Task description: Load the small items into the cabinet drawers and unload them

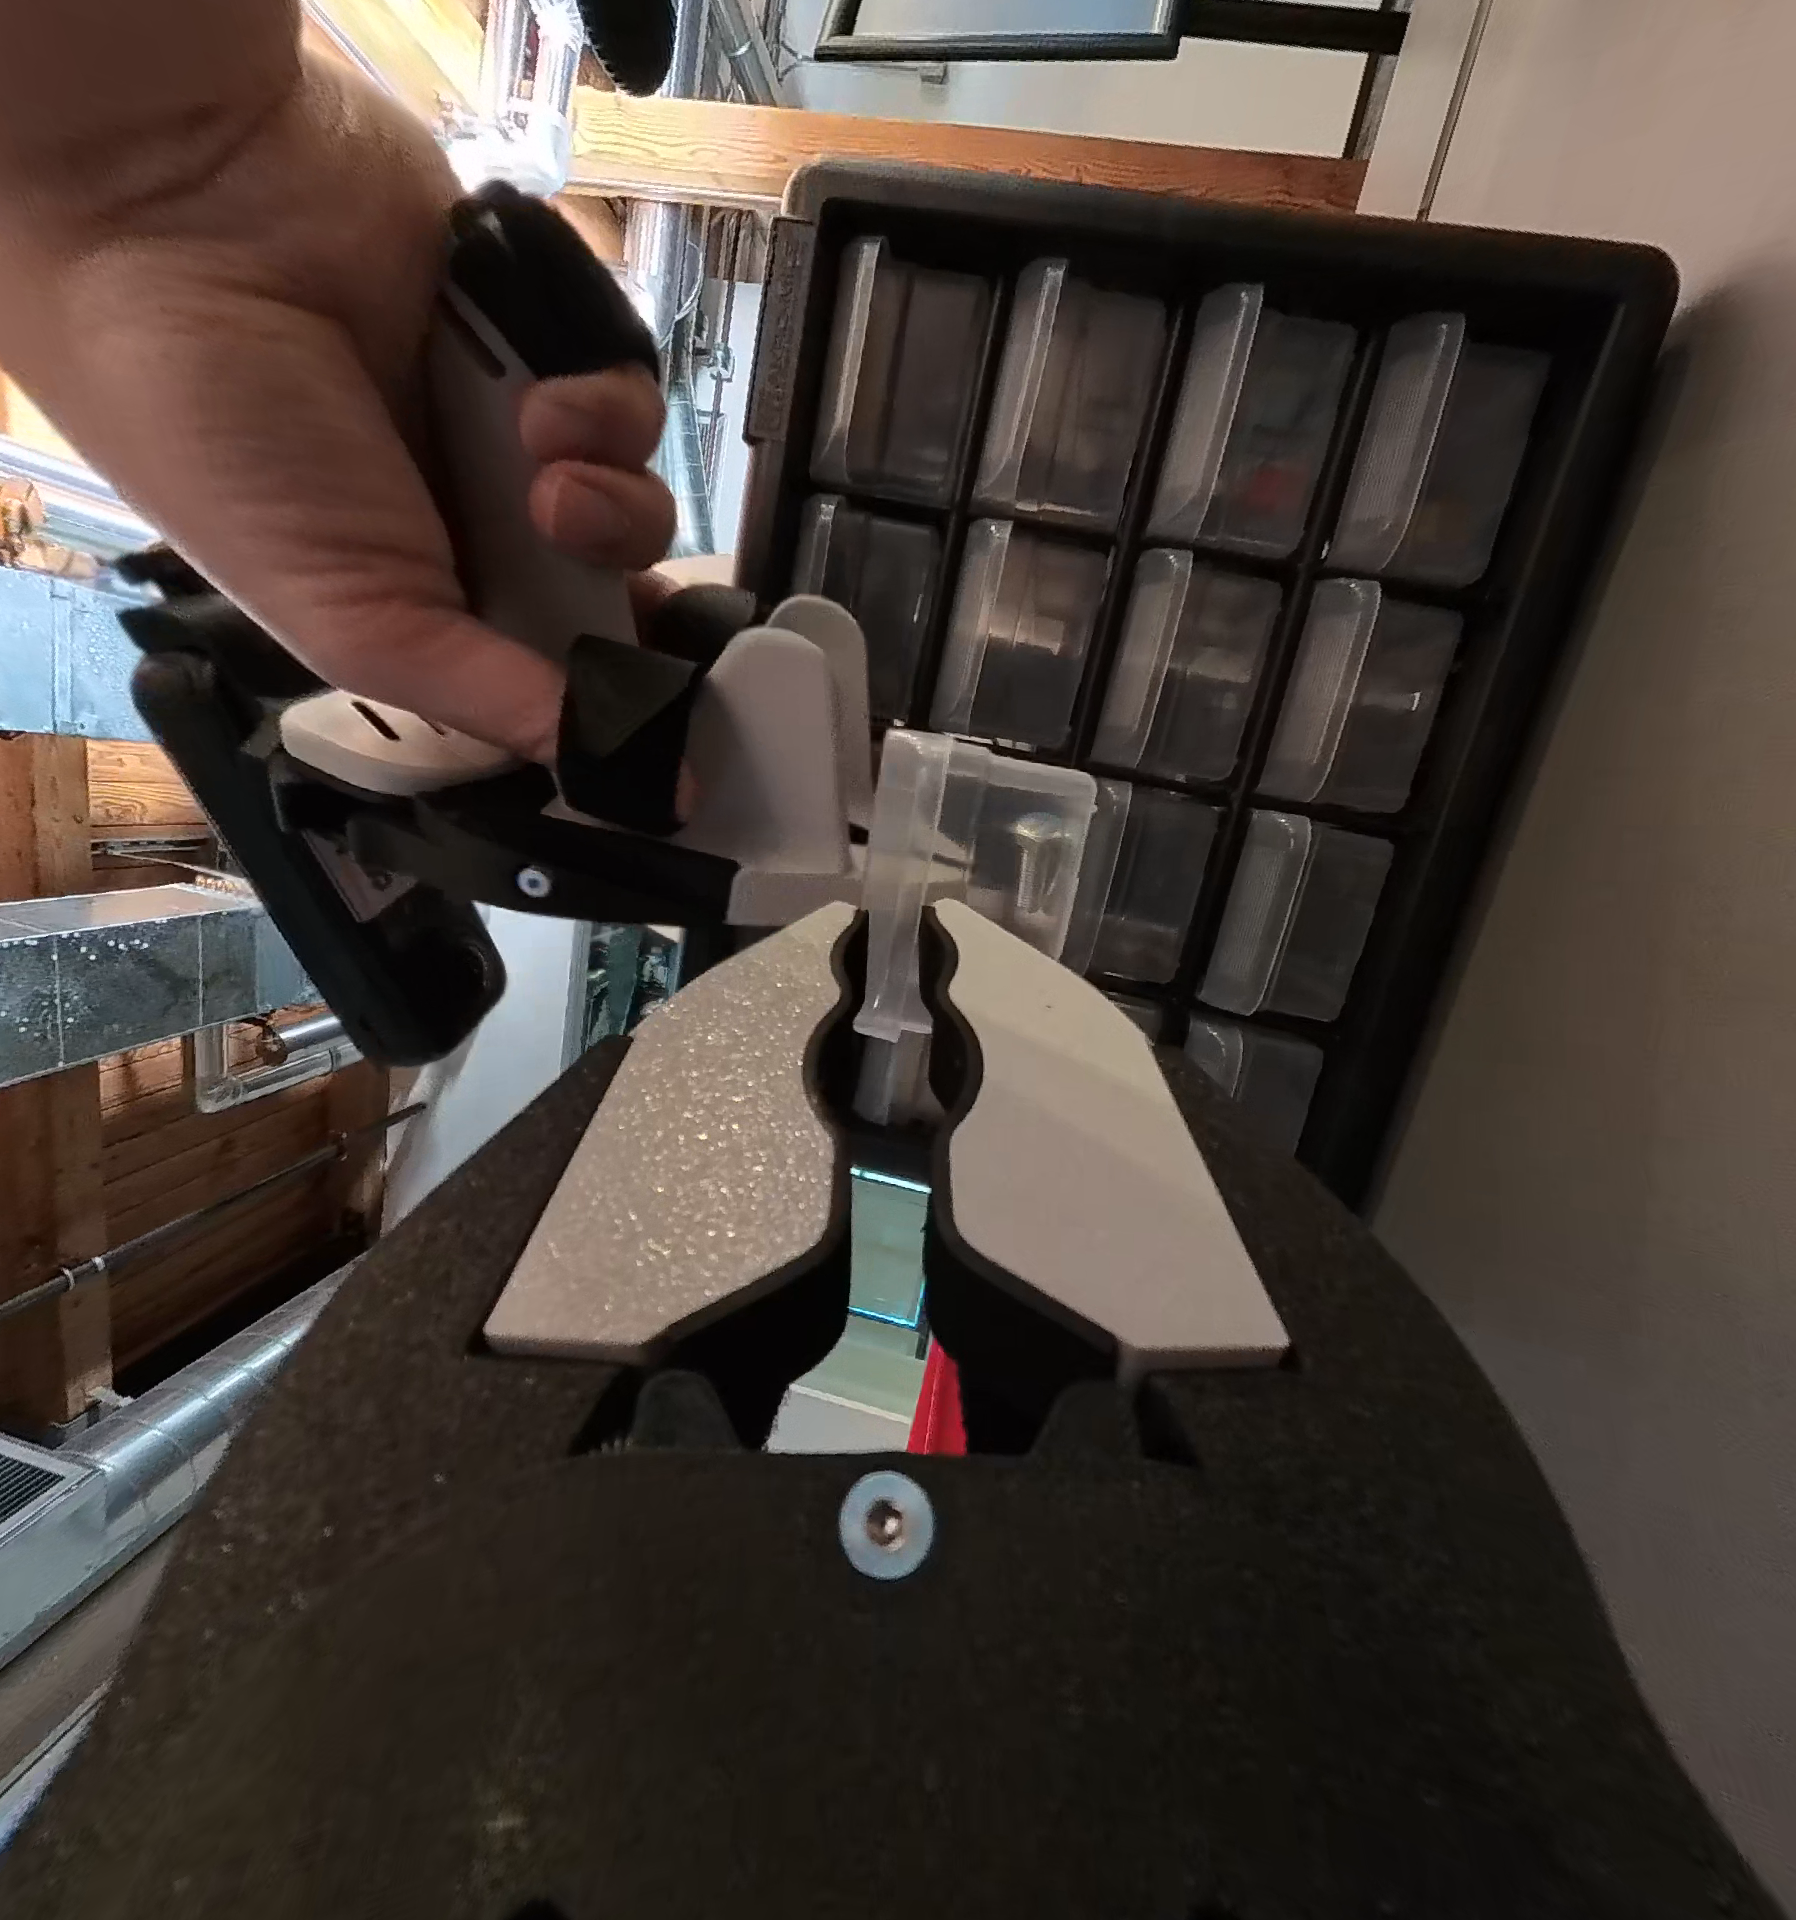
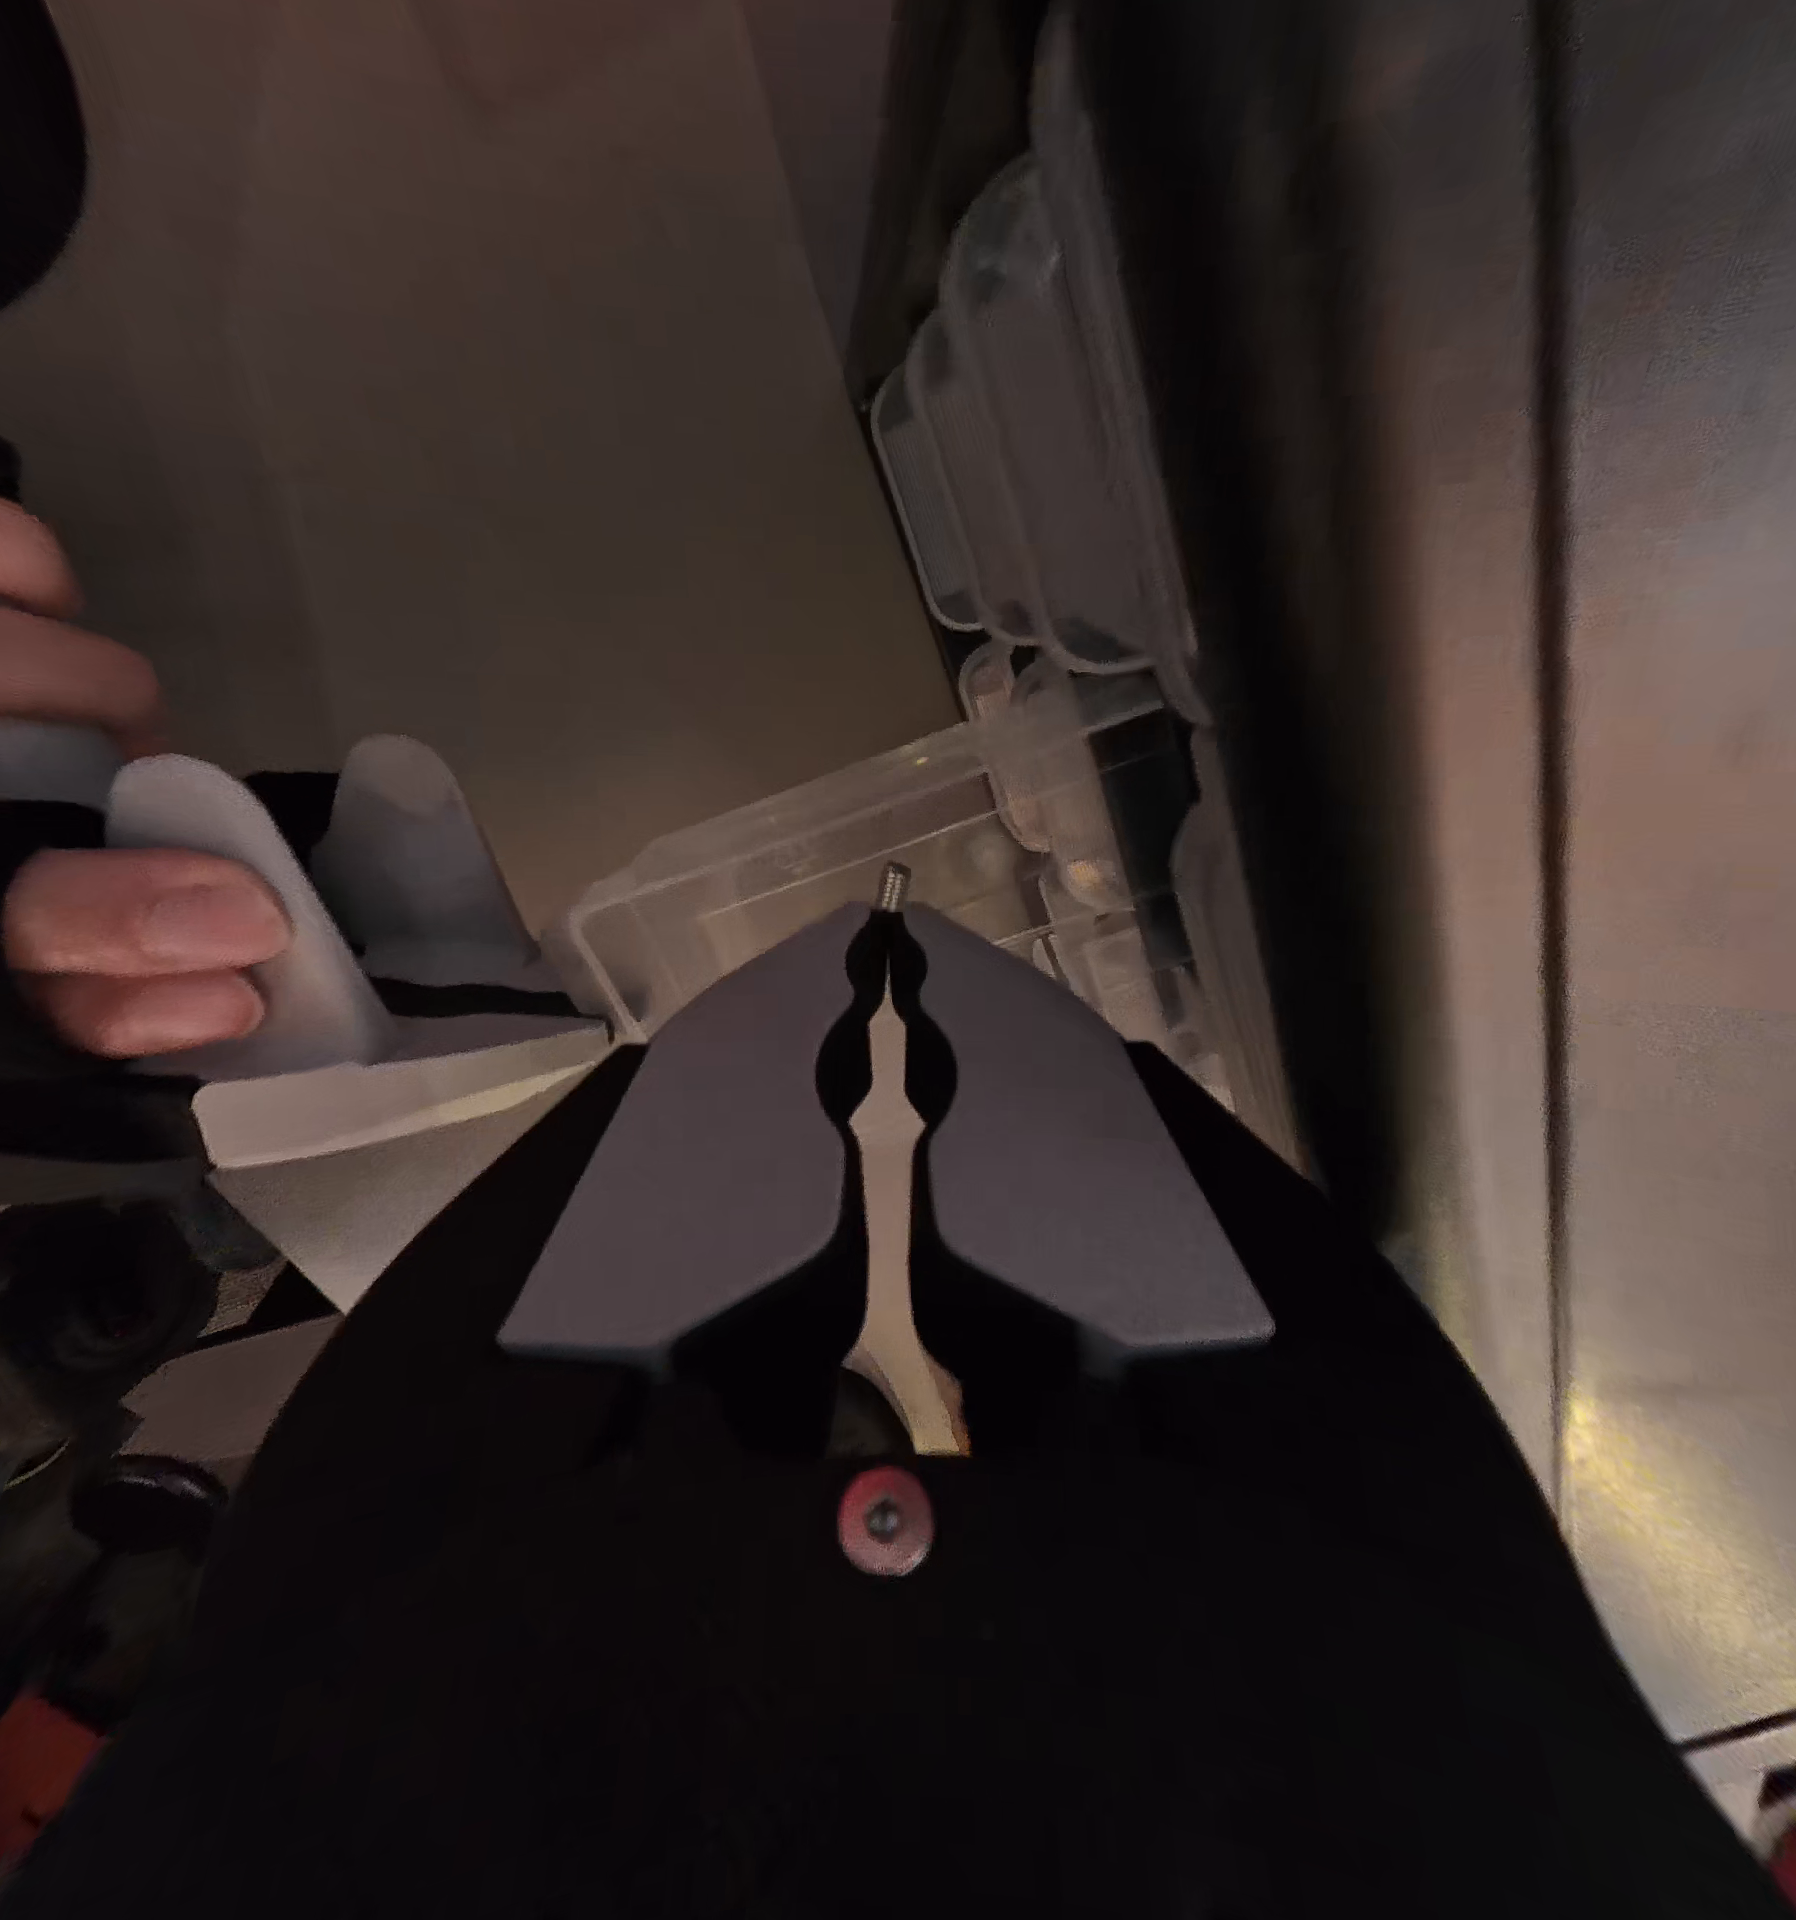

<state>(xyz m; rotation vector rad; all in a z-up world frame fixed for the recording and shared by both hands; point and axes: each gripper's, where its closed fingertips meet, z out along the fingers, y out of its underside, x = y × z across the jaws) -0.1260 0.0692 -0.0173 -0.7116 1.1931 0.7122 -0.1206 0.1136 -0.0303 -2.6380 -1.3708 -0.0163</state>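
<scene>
- Gripping the clear drawer (image 1: 987,842) by its front handle, the left tongs (image 1: 889,935) hold it pulled out of the black cabinet (image 1: 1559,343).
- The right tongs (image 2: 889,920) pinch a small screw (image 2: 892,890) over that drawer.

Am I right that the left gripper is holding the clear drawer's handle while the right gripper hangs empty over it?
Not quite: the right gripper is shut on a small screw, as the right wrist view shows. The left gripper does hold the clear drawer by its handle.
</scene>
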